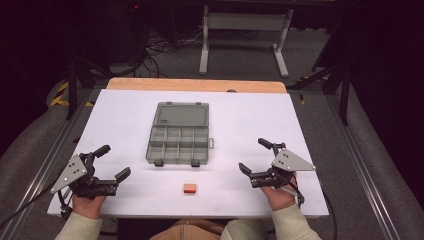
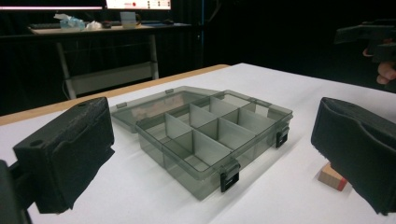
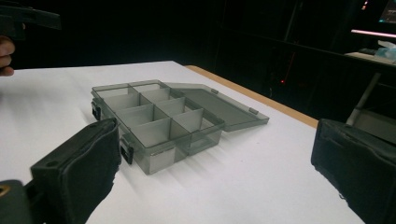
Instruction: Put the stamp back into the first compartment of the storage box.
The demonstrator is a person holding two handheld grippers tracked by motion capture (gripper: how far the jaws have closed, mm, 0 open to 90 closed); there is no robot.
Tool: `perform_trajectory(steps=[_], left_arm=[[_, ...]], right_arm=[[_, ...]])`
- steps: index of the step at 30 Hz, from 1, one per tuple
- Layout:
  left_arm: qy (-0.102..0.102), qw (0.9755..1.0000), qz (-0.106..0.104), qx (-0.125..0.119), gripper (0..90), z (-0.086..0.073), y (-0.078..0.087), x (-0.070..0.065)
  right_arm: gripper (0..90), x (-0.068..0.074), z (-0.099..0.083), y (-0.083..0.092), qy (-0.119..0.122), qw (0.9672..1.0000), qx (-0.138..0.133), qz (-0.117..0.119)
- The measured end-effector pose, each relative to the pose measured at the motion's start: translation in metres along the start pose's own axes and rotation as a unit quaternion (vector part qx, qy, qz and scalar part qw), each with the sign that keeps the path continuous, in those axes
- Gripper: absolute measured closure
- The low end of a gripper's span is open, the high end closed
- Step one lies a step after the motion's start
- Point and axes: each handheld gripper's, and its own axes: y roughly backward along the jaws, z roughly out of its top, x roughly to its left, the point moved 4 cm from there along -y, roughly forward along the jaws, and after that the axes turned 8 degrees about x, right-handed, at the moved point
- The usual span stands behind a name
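A grey see-through compartment box [image 1: 178, 142] lies open in the middle of the white table [image 1: 260, 115], its lid [image 1: 181, 115] folded flat behind it. It appears too in the left gripper view [image 2: 210, 135] and the right gripper view [image 3: 154, 121], with all compartments bare. A small orange-and-tan block [image 1: 189, 188] sits near the front edge, seen partly behind a jaw in the left gripper view [image 2: 332, 177]. My left gripper [image 1: 112, 162] rests open at the front left. My right gripper [image 1: 254, 156] rests open at the front right. Neither has anything between its jaws.
A wooden strip [image 1: 195, 85] borders the table's far edge. Beyond it stand a white desk frame [image 1: 245, 30] and floor cables [image 1: 165, 47]. Metal rails [image 1: 45, 165] run along both sides of the table.
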Motion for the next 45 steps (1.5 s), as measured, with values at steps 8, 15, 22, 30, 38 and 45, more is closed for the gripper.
perform_trajectory(steps=[8, 15, 22, 30, 38, 45], left_arm=[[0.004, 0.9994, -0.032, 0.013, 0.3, 0.008, 0.003, -0.002], [0.002, 0.9993, -0.031, 0.020, 0.8, 0.010, 0.003, -0.001], [0.014, 0.9975, -0.057, 0.038, 1.5, 0.013, -0.006, -0.004], [-0.019, 0.9951, -0.083, 0.050, 1.5, 0.029, -0.021, -0.017], [-0.025, 0.9921, -0.113, 0.047, 1.4, 0.043, -0.044, -0.030], [-0.031, 0.9896, -0.133, 0.046, 1.5, 0.050, -0.057, -0.039]], right_arm=[[2.7, 0.008, 0.001, -0.001, 0.021, 0.9996, 0.012, 0.015], [3.0, 0.008, -0.001, 0.000, 0.016, 0.9997, 0.007, 0.014], [3.2, 0.006, -0.001, 0.003, 0.012, 0.9998, 0.003, 0.014], [3.4, 0.007, -0.003, 0.001, 0.008, 0.9998, 0.005, 0.019], [3.5, 0.007, -0.004, 0.001, 0.005, 0.9997, 0.005, 0.023], [3.5, 0.007, -0.003, 0.001, 0.000, 0.9996, 0.001, 0.027]])
